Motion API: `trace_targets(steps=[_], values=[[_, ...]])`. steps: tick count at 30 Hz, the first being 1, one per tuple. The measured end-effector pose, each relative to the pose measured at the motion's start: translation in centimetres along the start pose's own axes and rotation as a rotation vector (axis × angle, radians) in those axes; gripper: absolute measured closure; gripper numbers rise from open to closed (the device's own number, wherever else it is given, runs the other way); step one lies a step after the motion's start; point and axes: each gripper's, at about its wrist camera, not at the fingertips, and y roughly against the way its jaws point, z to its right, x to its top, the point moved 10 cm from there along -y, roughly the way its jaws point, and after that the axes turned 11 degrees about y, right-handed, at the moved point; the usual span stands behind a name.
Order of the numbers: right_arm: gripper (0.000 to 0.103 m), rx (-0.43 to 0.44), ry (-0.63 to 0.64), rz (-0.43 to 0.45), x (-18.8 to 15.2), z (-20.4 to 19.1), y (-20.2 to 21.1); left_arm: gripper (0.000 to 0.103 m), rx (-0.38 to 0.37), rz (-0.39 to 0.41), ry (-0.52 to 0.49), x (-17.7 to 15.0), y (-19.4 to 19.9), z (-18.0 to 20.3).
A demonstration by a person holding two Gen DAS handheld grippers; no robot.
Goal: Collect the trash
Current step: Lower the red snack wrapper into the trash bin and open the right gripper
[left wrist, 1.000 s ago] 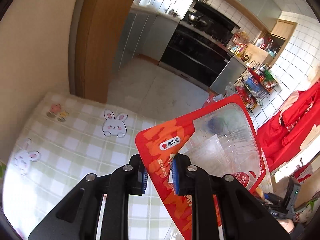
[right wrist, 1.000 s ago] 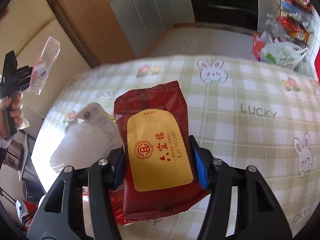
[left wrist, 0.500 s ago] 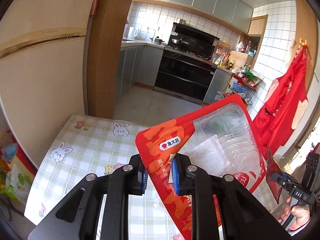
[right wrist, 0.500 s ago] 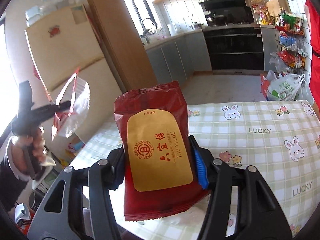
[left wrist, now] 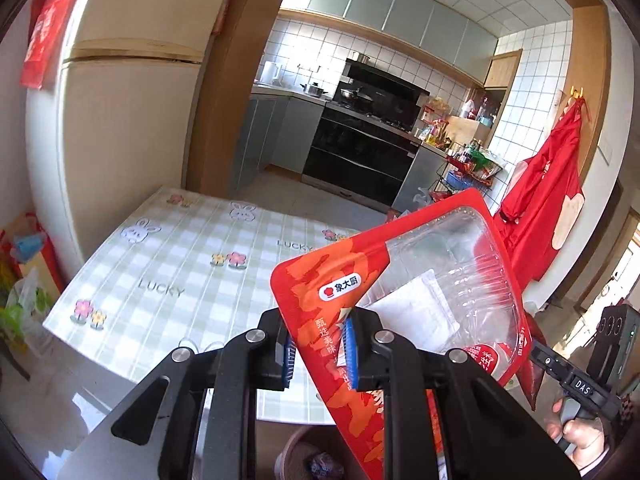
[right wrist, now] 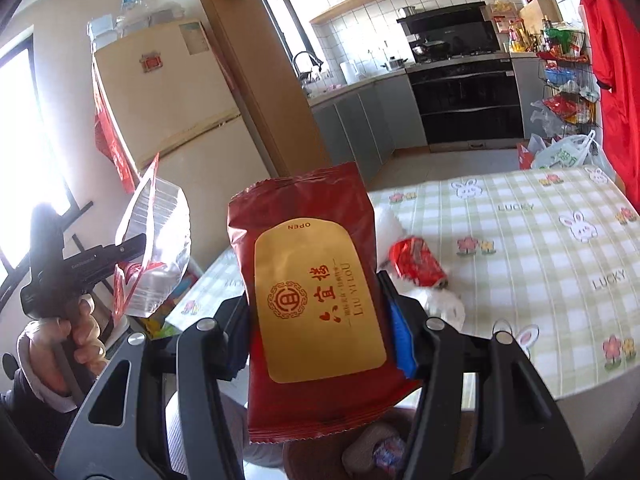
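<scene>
In the left wrist view, a red banner (left wrist: 48,20) is hanging beside the cream fridge (left wrist: 120,120) at the far left, and the counter (left wrist: 168,264) under its green checked cloth is showing the word "LUCKY" twice among printed rabbits and flowers. The left claw (left wrist: 320,344) is pinching the lower corner of an orange-red packet with a clear window (left wrist: 404,304), held up in the air above the counter's near edge; its white badge is carrying Chinese characters, and more white characters are running down beside the blue pads. Below the claw, a brown bin (left wrist: 308,456) is showing at the bottom edge with something crumpled inside. Farther right, a red apron (left wrist: 548,184) is hanging on the tiled wall, and the person's right hand (left wrist: 576,436) is gripping a black handle marked "DAS". In the right wrist view, the person's left hand (right wrist: 60,340) is holding the other tool at the far left, with the windowed packet hanging from it in front of the fridge. The right claw (right wrist: 320,320) is standing fairly wide and clamping a dark red pouch (right wrist: 312,300) by its sides, upright in the air before the counter; its gold label is reading "OPEN" upside down at the top and "LIU YI LOU" sideways beside red Chinese characters and a round seal. The pouch is hiding part of the counter behind it, where a crushed red wrapper (right wrist: 416,260) is lying on white crumpled plastic (right wrist: 440,304).
</scene>
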Motion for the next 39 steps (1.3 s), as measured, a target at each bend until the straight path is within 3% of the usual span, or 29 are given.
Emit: trace_targets(steps=[7,13,21,35,39], values=[[0.046,-0.033,0.085,-0.011,-2.3,-3.2,1.9,0.084,0.0,0.023,0.023,-2.2,3.4,-1.0],[0.046,-0.014,0.099,-0.019,-2.5,-4.3,2.2,0.084,0.002,0.028,0.026,-2.1,4.3,-1.3],[0.046,-0.008,0.099,-0.028,-2.4,-3.7,1.2,0.084,0.002,0.028,0.035,-1.6,3.1,-1.2],[0.045,0.026,0.053,-0.079,-5.8,-3.0,-1.2,0.084,0.043,0.012,0.044,-2.6,1.6,-2.4],[0.04,0.026,0.064,-0.097,-6.2,-3.2,-1.9,0.084,0.054,0.003,0.05,-3.0,1.1,-2.8]])
